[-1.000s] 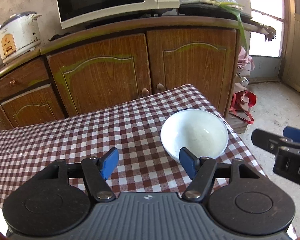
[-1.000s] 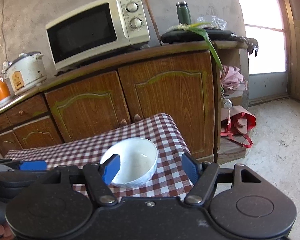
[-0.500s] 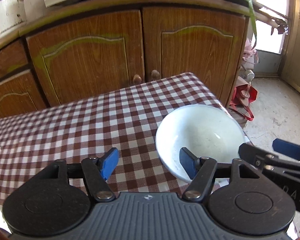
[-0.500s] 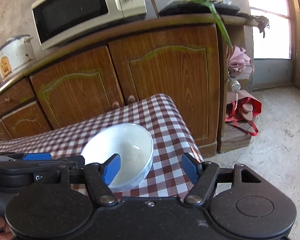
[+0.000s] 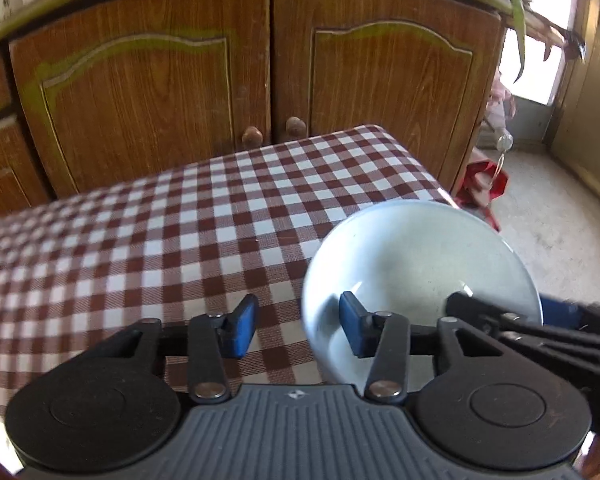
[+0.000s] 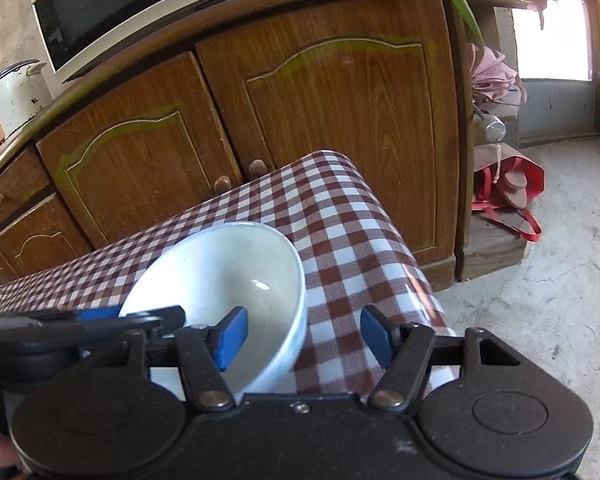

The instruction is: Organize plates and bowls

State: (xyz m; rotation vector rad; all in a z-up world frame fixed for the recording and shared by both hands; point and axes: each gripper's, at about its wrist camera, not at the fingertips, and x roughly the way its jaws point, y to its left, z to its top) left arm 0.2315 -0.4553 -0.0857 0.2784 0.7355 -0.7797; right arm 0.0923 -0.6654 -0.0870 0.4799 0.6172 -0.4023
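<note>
white bowl (image 5: 416, 264) sits near the corner of the checked tablecloth (image 5: 180, 232), before the wooden cabinet (image 5: 148, 80). left gripper (image 5: 298, 328) and right gripper (image 6: 300, 332) each straddle an opposite rim — jaws just been closing, pads not yet pressing on it.

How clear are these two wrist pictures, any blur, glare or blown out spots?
Left wrist view: the cupboard doors and the far checked tablecloth are smeared by motion blur, and the window is blown out. Right wrist view: sharper, a glare spot sits inside the white bowl, and the window is overexposed.
</note>
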